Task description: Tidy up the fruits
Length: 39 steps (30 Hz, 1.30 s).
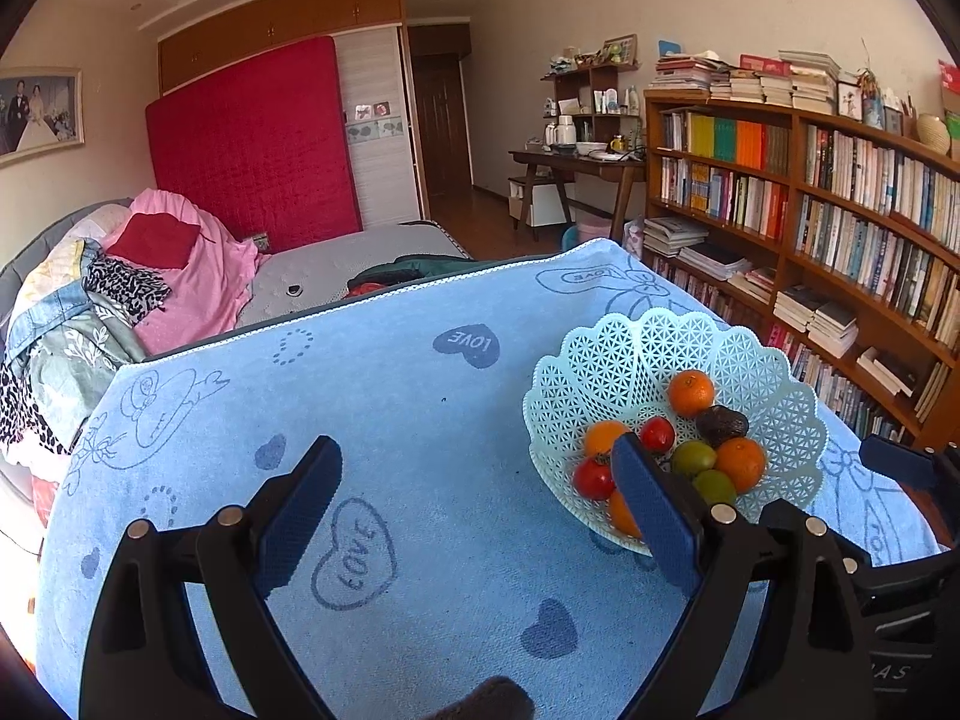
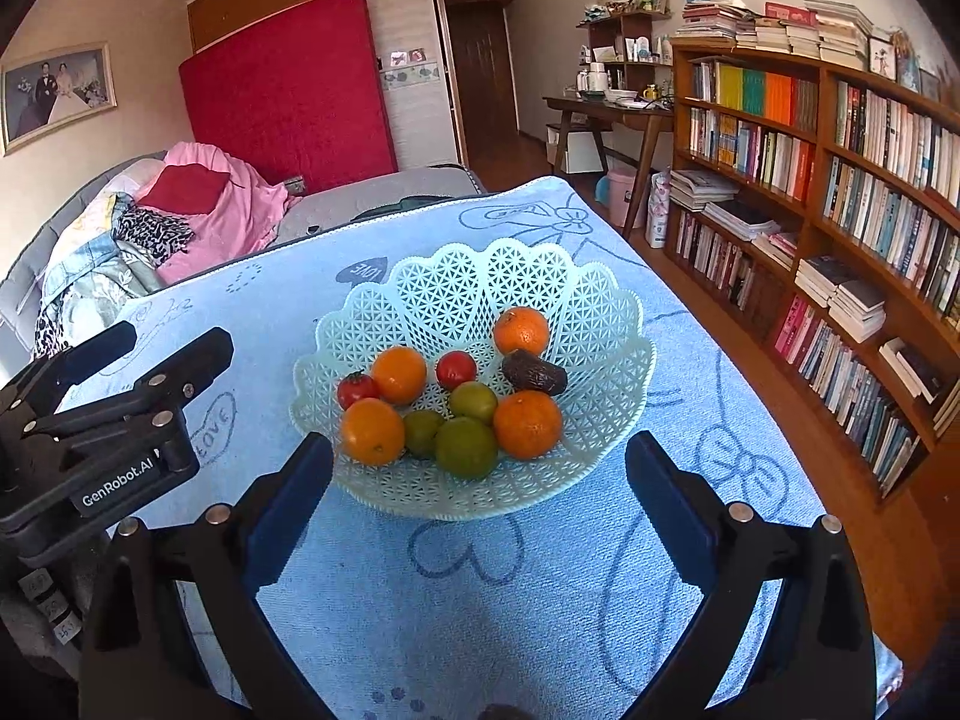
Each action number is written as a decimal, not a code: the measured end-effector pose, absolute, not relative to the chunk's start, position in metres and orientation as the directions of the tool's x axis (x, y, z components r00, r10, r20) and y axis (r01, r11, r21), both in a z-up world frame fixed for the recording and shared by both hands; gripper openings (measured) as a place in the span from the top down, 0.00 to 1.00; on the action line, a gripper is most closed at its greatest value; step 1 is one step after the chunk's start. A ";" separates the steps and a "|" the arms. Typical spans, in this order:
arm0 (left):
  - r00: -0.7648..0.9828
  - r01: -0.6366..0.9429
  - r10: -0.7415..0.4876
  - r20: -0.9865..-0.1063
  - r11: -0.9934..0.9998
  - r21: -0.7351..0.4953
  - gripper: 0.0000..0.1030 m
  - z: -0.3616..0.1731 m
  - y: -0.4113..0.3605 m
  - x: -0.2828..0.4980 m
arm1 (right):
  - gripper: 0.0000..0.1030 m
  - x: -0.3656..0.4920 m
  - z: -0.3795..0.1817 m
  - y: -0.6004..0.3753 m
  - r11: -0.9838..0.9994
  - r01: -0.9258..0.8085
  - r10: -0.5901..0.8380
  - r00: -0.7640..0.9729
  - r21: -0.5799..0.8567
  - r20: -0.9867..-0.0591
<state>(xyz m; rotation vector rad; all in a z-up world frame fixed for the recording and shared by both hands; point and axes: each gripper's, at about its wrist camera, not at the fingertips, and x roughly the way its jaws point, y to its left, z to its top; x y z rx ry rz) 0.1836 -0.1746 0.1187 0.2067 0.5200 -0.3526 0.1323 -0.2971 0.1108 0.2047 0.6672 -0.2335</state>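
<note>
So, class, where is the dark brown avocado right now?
In the right wrist view, the dark brown avocado lies inside the pale green lattice plastic basket, right of centre, between two round oranges.

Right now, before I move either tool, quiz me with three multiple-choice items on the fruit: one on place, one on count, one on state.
1. Where is the fruit? A on the cloth; B in the basket; C on the bed.
2. How many oranges? A two; B four; C six.
3. The right tool is: A open, empty; B shut on a tomato; C shut on the basket.

B: every piece lies inside the lattice basket.
B: four orange fruits show in the right wrist view.
A: its fingers stand wide apart, nothing pressed between them.
</note>
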 end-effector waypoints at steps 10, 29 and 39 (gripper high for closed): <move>0.812 0.395 -0.290 -0.506 0.912 0.111 0.06 0.121 -0.177 0.178 | 0.04 0.131 0.111 -0.294 0.955 0.281 -0.162 0.755 0.090 -0.636; 0.841 0.345 -0.214 -0.497 0.920 0.186 0.05 0.109 -0.182 0.184 | 0.03 0.131 0.102 -0.298 0.948 0.310 -0.195 0.735 0.066 -0.650; 0.841 0.344 -0.205 -0.501 0.917 0.203 0.05 0.106 -0.185 0.184 | 0.03 0.132 0.101 -0.300 0.948 0.310 -0.192 0.731 0.068 -0.655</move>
